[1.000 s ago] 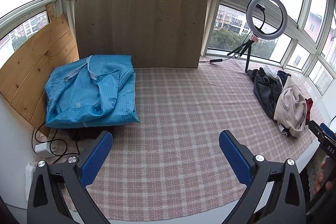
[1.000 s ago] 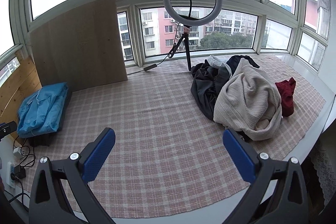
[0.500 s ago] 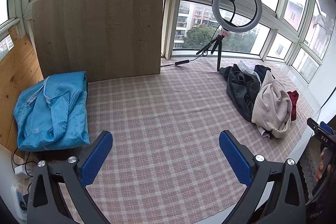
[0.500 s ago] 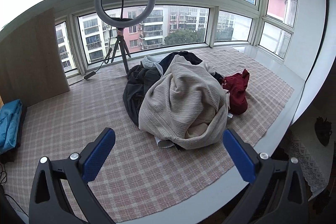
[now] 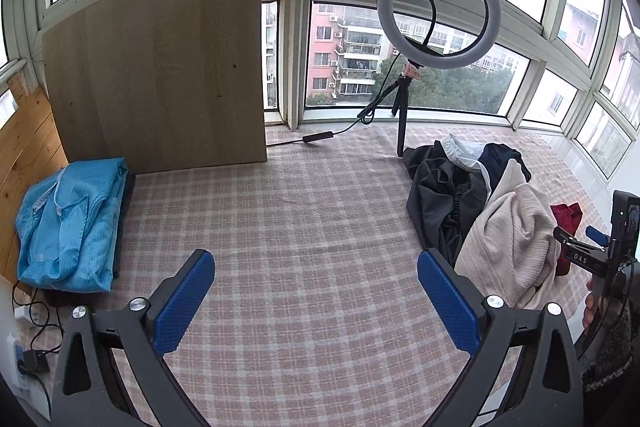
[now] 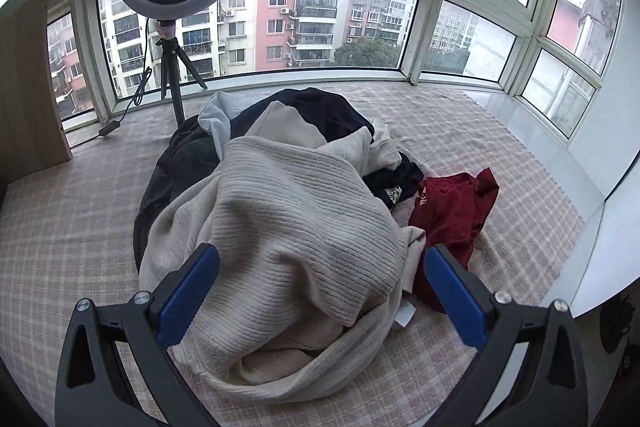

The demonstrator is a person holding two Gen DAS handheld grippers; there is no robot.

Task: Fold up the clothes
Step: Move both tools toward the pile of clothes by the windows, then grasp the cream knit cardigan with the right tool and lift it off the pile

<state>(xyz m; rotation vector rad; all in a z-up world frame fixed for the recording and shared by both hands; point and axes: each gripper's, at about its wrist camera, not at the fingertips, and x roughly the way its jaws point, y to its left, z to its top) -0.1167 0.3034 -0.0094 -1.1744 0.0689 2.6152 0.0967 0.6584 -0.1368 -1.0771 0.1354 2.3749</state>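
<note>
A heap of unfolded clothes lies on the checked cloth at the right: a cream ribbed sweater (image 6: pixel 296 227) on top, dark garments (image 6: pixel 320 111) behind it, a red garment (image 6: pixel 452 211) to its right. My right gripper (image 6: pixel 320 291) stands open right over the sweater's near side, which fills the space between its fingers. A folded blue shirt (image 5: pixel 68 223) rests at the far left. My left gripper (image 5: pixel 316 303) is open above bare checked cloth (image 5: pixel 288 227), with the sweater (image 5: pixel 508 239) to its right. The other gripper's body (image 5: pixel 600 255) shows at the right edge.
A ring light on a tripod (image 5: pixel 436 15) stands at the back near the windows, its cable (image 5: pixel 320 137) trailing left. A wooden board (image 5: pixel 160 75) leans upright behind the blue shirt. A power strip and cords (image 5: pixel 24 347) lie off the left edge. The table's front edge is close.
Both views have swung to the right. The right gripper has closed in on the cream sweater, now between its fingers. The blue shirt has slid to the left edge of the left view.
</note>
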